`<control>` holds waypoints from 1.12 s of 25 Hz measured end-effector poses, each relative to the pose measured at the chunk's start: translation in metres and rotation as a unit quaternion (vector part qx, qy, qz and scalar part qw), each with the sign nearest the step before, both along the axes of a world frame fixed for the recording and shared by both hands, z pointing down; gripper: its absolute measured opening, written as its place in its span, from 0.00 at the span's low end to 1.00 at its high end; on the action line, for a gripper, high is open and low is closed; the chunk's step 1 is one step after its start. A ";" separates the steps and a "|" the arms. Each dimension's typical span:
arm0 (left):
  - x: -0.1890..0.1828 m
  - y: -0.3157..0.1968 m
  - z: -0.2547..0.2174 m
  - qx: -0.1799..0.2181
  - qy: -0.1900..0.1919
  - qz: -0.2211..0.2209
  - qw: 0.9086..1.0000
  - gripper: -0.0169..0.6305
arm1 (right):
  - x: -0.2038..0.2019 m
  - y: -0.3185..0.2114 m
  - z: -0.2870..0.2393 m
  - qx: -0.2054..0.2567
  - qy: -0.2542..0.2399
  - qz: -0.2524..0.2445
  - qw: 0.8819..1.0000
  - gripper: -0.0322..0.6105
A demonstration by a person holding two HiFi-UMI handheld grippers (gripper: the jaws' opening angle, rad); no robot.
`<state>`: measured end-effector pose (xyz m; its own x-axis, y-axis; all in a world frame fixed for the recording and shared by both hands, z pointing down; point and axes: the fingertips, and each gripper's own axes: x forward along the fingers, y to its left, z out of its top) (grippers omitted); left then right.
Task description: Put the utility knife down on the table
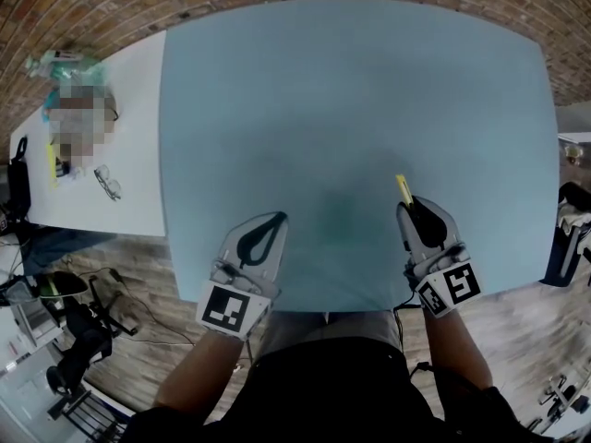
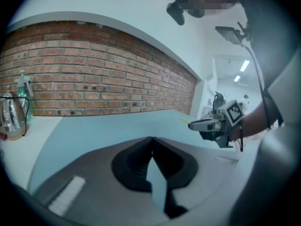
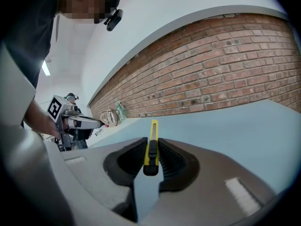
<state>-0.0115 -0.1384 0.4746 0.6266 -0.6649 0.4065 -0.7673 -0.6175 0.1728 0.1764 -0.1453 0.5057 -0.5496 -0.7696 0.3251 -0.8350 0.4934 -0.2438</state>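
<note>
Overhead, only the utility knife (image 1: 404, 188) tip beyond right tool (image 1: 408, 212)

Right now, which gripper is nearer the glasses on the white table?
Left. The left gripper sits right of the glasses; the right gripper, holding the utility knife, farther still.

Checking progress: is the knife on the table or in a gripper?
In a gripper: the right gripper is shut on the yellow knife, which points out over the table.

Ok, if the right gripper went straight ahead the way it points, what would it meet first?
Probably the blue table: the right gripper, shut on the utility knife, tilts slightly down, with the knife's tip leading.
</note>
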 end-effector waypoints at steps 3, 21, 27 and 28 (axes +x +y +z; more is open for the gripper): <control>0.002 -0.001 0.005 -0.005 -0.002 0.003 1.000 0.02 | -0.001 -0.001 0.005 0.000 0.004 -0.003 1.000 0.16; 0.017 -0.012 0.017 -0.021 -0.001 0.004 1.000 0.02 | 0.003 -0.005 0.042 -0.032 0.021 -0.012 0.999 0.16; 0.015 -0.018 0.022 -0.031 0.002 -0.002 1.000 0.02 | 0.001 -0.009 0.053 -0.046 0.029 -0.015 0.998 0.16; 0.016 -0.019 0.023 -0.032 0.002 -0.003 0.999 0.02 | 0.002 -0.010 0.055 -0.048 0.030 -0.015 0.998 0.16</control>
